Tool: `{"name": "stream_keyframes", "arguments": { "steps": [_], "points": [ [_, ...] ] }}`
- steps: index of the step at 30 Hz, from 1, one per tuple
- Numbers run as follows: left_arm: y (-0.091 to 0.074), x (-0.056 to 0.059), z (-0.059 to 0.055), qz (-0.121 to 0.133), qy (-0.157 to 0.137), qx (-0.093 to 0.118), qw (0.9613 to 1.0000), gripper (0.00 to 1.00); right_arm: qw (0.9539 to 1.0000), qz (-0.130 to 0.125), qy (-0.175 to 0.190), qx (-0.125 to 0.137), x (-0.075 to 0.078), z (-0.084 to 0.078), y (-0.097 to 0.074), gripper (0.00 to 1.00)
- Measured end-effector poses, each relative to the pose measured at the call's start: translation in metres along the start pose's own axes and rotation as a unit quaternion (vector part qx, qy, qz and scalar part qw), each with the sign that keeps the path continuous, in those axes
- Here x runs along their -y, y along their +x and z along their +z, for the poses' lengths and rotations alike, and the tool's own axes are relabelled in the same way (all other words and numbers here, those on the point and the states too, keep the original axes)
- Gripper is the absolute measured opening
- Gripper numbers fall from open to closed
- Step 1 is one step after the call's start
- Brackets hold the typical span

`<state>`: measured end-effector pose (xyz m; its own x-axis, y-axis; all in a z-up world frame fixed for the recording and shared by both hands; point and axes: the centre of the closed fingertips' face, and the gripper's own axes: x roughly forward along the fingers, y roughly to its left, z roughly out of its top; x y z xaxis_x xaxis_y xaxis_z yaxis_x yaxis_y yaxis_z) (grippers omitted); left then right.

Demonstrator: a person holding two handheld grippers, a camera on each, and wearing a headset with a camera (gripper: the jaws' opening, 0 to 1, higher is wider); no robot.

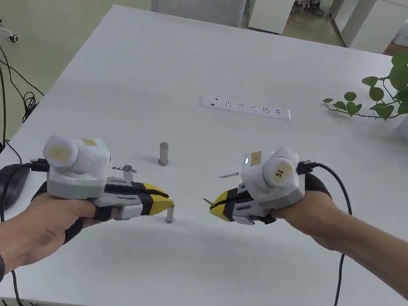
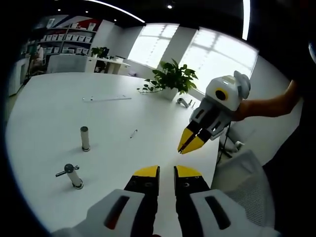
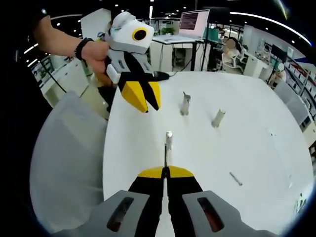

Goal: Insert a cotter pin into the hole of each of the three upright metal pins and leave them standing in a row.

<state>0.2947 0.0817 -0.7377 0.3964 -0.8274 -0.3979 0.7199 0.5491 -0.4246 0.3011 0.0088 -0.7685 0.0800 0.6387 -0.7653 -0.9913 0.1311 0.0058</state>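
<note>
Three short metal pins stand on the white table (image 1: pixel 191 70). The far pin (image 1: pixel 164 153) (image 2: pixel 85 138) (image 3: pixel 217 117) is bare. The left pin (image 1: pixel 128 170) (image 2: pixel 74 176) (image 3: pixel 185 103) has a cotter pin through its top. The nearest pin (image 1: pixel 169 215) (image 3: pixel 169 138) stands between the two grippers. My right gripper (image 1: pixel 213 207) (image 3: pixel 166 170) is shut on a thin cotter pin (image 3: pixel 165 154) that points at the nearest pin. My left gripper (image 1: pixel 169 205) (image 2: pixel 166 171) holds nothing, its jaws slightly apart, just above and left of that pin. A loose cotter pin (image 1: pixel 229 174) (image 2: pixel 133 133) (image 3: pixel 235 178) lies on the table.
A white power strip (image 1: pixel 245 107) (image 2: pixel 106 98) lies farther back. A potted plant (image 1: pixel 382 95) (image 2: pixel 170 79) stands at the table's right edge. Cables (image 1: pixel 16 89) trail off the left side, and a chair back (image 1: pixel 197 9) stands at the far edge.
</note>
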Motion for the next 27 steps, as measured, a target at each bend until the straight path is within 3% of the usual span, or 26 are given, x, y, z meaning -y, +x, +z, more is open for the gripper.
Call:
{"name": "stream_keyframes", "arguments": {
  "steps": [15, 27],
  "points": [
    [-0.008, -0.012, -0.008, 0.028, 0.003, 0.003, 0.9996, 0.14, 0.9993, -0.010, 0.036, -0.001, -0.005, -0.013, 0.003, 0.02],
    [-0.002, -0.031, -0.033, 0.064, -0.005, -0.006, 0.9979, 0.19, 0.9980, -0.015, 0.062, -0.006, -0.017, -0.026, 0.012, 0.02]
  ]
}}
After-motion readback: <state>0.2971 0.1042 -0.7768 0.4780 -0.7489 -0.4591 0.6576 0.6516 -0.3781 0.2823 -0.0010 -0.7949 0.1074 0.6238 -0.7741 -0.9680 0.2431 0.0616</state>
